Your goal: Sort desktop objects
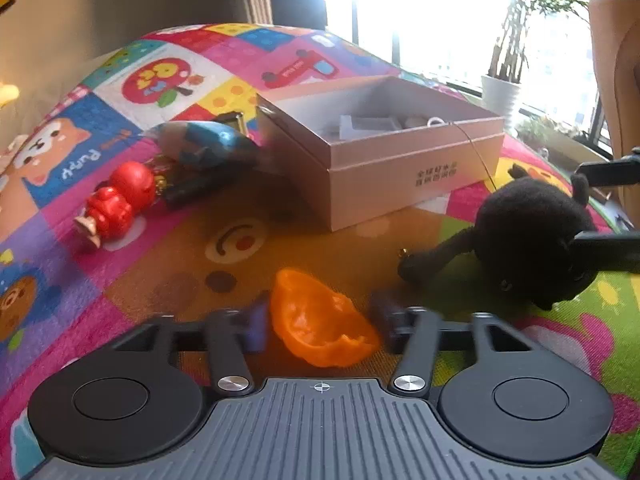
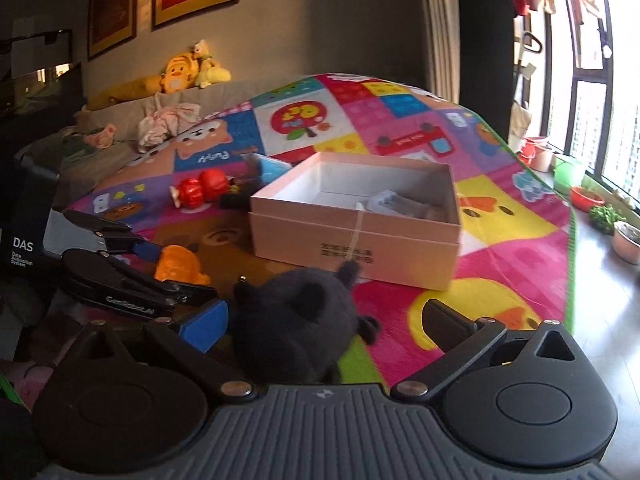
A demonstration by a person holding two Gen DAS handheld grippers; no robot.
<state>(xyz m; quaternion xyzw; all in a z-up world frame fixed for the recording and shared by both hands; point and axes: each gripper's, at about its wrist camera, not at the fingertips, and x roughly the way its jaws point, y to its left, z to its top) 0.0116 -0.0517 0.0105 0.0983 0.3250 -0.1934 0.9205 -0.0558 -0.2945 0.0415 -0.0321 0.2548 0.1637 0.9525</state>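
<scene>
- Left gripper [image 1: 320,320], a black two-finger claw with blue pads, has its jaws around a crumpled orange plastic shell piece [image 1: 320,326]; both fingertips are blurred, so I cannot tell if the pads already press on it.
- Right gripper [image 2: 320,328], black with one blue ribbed pad [image 2: 206,326] showing, stands with its jaws wide apart around a round black plush toy with small ears [image 2: 296,332]; the pads do not touch the plush.
- Beyond both claws, a little further on the colourful cartoon play mat [image 1: 168,80], stands an open pale pink cardboard box [image 2: 352,240] with a few small white items inside.
- To the left of that box, well apart from the left claw, lies a red glossy figurine [image 1: 120,204] on its side.
- Just behind the figurine lies a blue and grey rounded object [image 1: 204,144], touching the box corner or very near to it.
- In the right wrist view the left claw [image 2: 180,268] shows at the left, with the orange piece [image 2: 180,266] between its fingers.
</scene>
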